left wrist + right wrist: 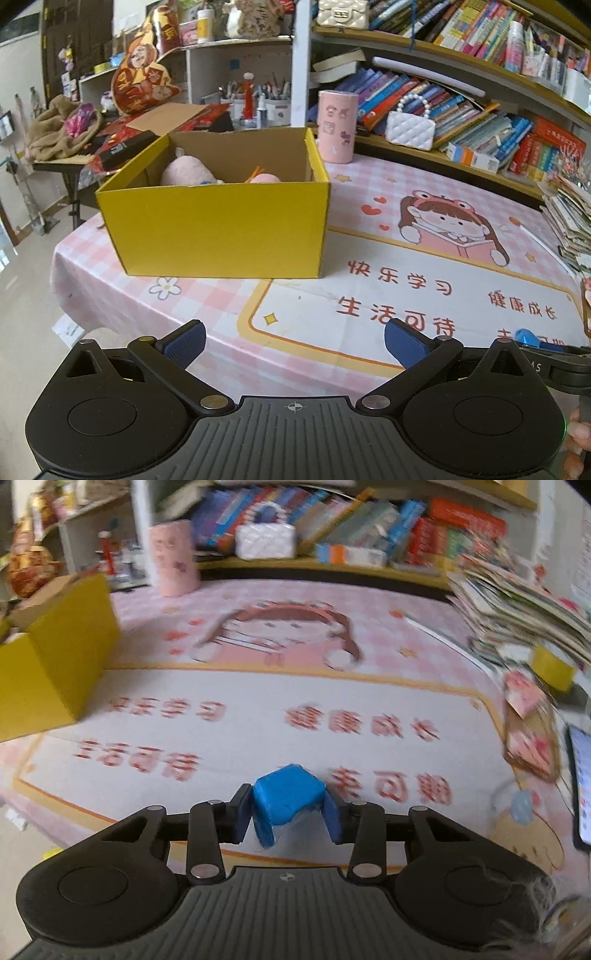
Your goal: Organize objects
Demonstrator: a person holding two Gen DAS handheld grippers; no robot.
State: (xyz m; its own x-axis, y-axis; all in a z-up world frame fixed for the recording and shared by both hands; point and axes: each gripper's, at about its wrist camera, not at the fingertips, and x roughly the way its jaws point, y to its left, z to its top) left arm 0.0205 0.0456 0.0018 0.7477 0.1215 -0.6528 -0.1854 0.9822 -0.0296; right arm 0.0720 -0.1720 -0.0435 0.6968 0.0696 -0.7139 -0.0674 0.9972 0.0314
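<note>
My right gripper (291, 812) is clenched on the blue paper toy (286, 797), above the bench (258, 709). I'd carry it left over the yellow box (221, 229), clear the rim, then release. Left gripper (295, 341) is spread wide, holding nothing.

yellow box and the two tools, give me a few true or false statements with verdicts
1. The right tool is shut on a blue folded-paper object. True.
2. The left tool holds a pink plush. False: it is open and holds nothing.
3. The yellow box is open on top with pink plush toys inside. True.
4. The pink cylinder lies inside the box. False: it stands upright on the desk mat, behind the box.
</note>
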